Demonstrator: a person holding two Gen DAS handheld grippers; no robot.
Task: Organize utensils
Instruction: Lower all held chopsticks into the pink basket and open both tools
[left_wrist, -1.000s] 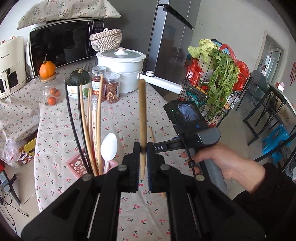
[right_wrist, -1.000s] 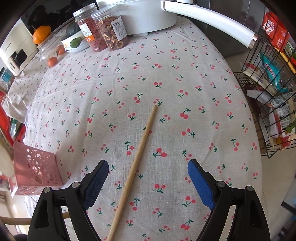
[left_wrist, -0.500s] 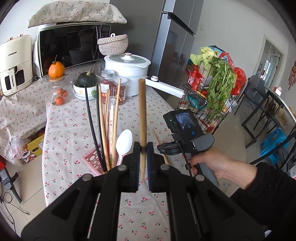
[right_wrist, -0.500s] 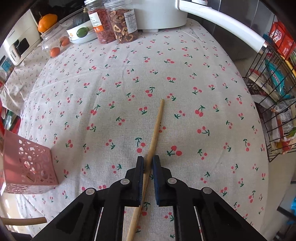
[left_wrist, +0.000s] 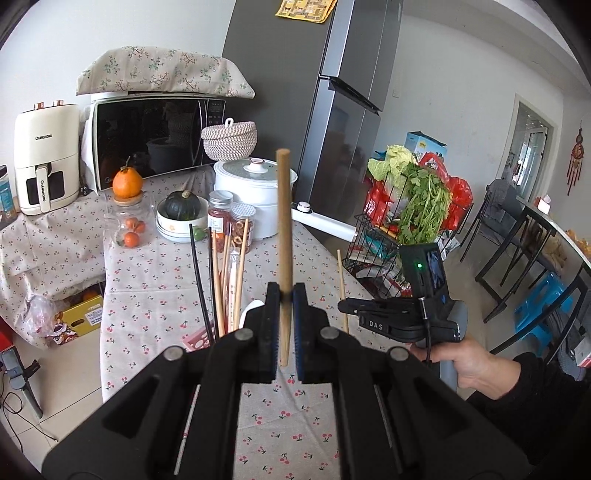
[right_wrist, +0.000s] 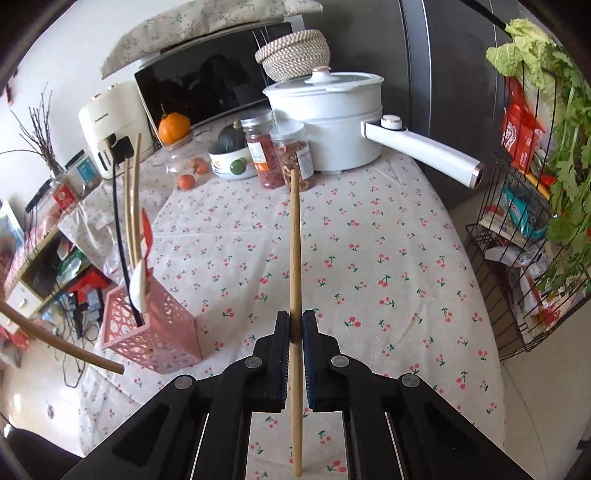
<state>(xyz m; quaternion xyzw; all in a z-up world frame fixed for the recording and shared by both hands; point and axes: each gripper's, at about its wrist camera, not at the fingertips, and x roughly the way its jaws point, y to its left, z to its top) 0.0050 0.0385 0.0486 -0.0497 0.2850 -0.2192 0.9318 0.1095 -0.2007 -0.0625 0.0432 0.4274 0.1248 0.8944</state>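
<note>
Holding one wooden chopstick in each gripper above the cherry-print tablecloth (right_wrist: 369, 236).

Left wrist view: the left gripper (left_wrist: 285, 295) pinched a chopstick (left_wrist: 283, 221) upright, the pink basket (left_wrist: 195, 341) low beside it. Right wrist view: the right gripper (right_wrist: 295, 325) clamped its chopstick (right_wrist: 294, 258) mid-length; a thin pinch could let it pivot and miss the basket (right_wrist: 155, 332).

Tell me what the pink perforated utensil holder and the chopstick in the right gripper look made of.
Pink perforated utensil holder: probably moulded plastic, given its uniform colour and regular punched holes. Chopstick in the right gripper: apparently unvarnished wood or bamboo, with a matte tan surface.
</note>
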